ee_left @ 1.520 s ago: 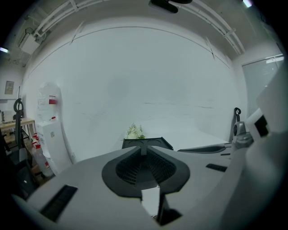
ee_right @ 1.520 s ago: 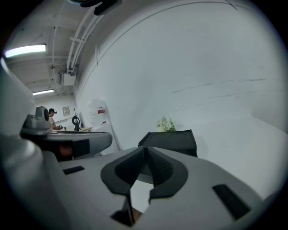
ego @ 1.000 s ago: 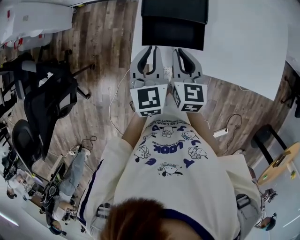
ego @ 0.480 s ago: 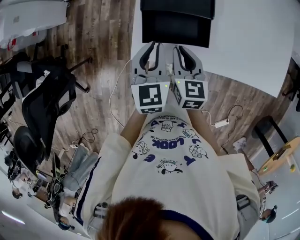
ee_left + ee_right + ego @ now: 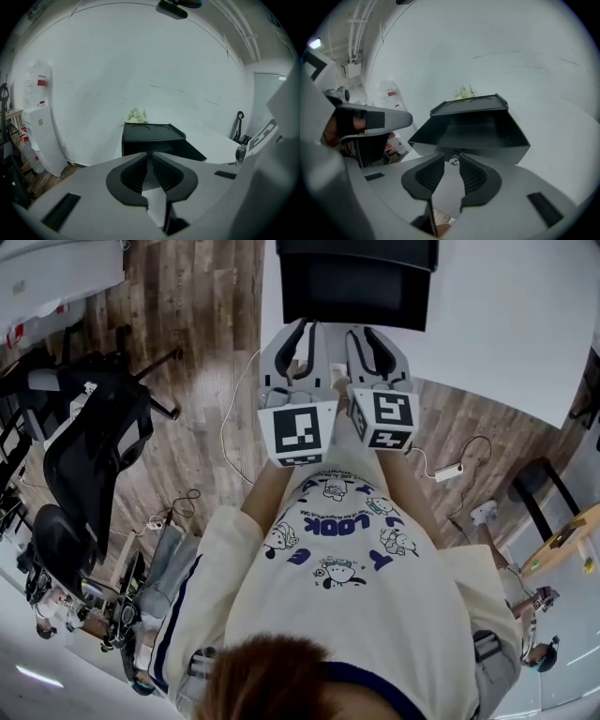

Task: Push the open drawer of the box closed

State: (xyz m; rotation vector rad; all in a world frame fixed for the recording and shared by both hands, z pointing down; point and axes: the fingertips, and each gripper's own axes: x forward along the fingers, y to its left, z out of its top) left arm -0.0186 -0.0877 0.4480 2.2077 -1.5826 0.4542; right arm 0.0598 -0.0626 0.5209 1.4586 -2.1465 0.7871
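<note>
— One white table (image 5: 506,324) fills the far right of your head view. What stands on it?

— Your black box (image 5: 356,251), far from you and close to the table's left edge. Its drawer (image 5: 473,133) is pulled out toward you. Your right gripper view looks into the drawer's dark inside, with the box's flat top above it.

— Where are my two tools?

— Side by side, just on the near side of the drawer front. Both point at it and tilt downward. Your left gripper (image 5: 149,154) is on the left, and your right gripper (image 5: 452,157) is just beside it.

— How do the left jaws stand?

— Pressed together at the tips, with nothing between them. The box sits beyond them, apart from the tips.

— And the right?

— Its jaws have just been opening, and they stand a little spread. The drawer's small silvery knob (image 5: 453,162) shows between the fingertips, but the pads are not pressing on it.

— Anything smaller?

— A green sprig (image 5: 136,114) shows behind the far edge of the box's top.
</note>
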